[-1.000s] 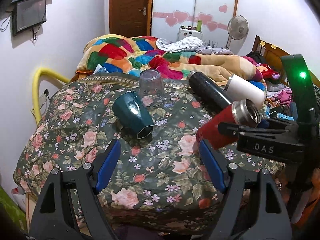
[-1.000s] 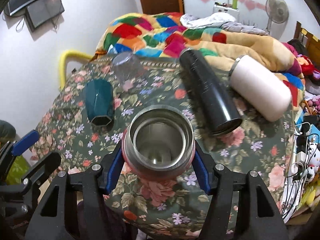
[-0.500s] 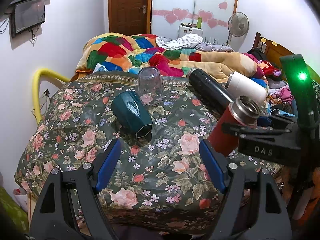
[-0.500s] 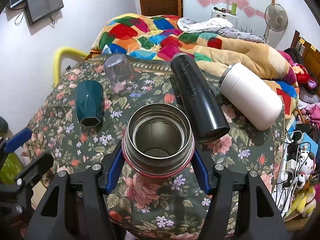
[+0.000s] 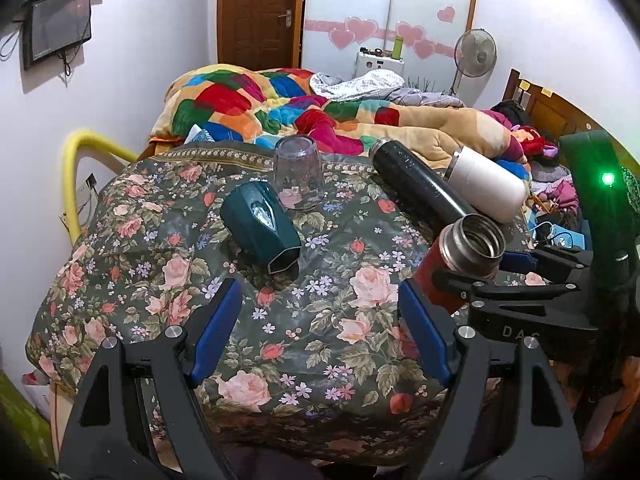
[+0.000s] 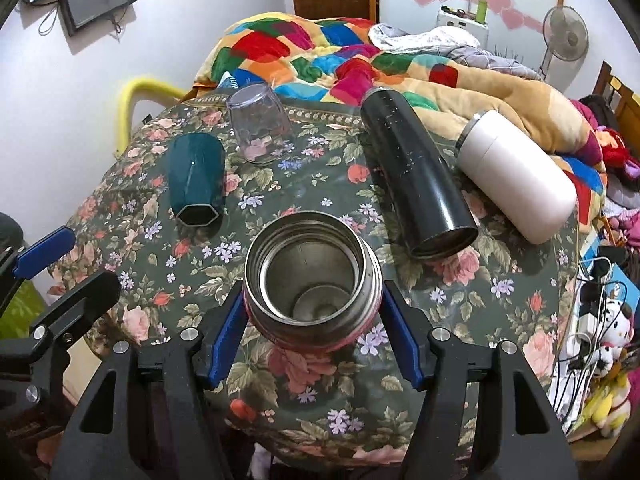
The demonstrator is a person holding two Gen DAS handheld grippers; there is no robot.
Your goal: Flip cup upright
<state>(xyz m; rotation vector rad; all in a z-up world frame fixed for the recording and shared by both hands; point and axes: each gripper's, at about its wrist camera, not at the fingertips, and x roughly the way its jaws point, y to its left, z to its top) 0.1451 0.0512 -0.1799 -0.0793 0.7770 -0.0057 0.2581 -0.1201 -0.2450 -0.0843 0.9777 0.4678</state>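
My right gripper (image 6: 314, 336) is shut on a red steel flask (image 6: 312, 284) just below its open mouth, and the flask stands nearly upright at the table's near right; it also shows in the left wrist view (image 5: 460, 264). My left gripper (image 5: 320, 332) is open and empty, low over the near edge of the floral table (image 5: 180, 272). A teal hexagonal cup (image 5: 260, 228) lies on its side. A clear glass (image 5: 298, 172) stands upside down behind it.
A black flask (image 6: 416, 180) and a white flask (image 6: 516, 180) lie on their sides at the table's right. A bed with a colourful quilt (image 5: 280, 108) lies behind the table. A yellow rail (image 5: 76, 168) stands at the left. Cables and toys (image 6: 600, 340) sit at the right.
The right gripper has tilted the red flask from leaning on its side to nearly upright and raised it. The left gripper has stayed open and drawn back slightly.
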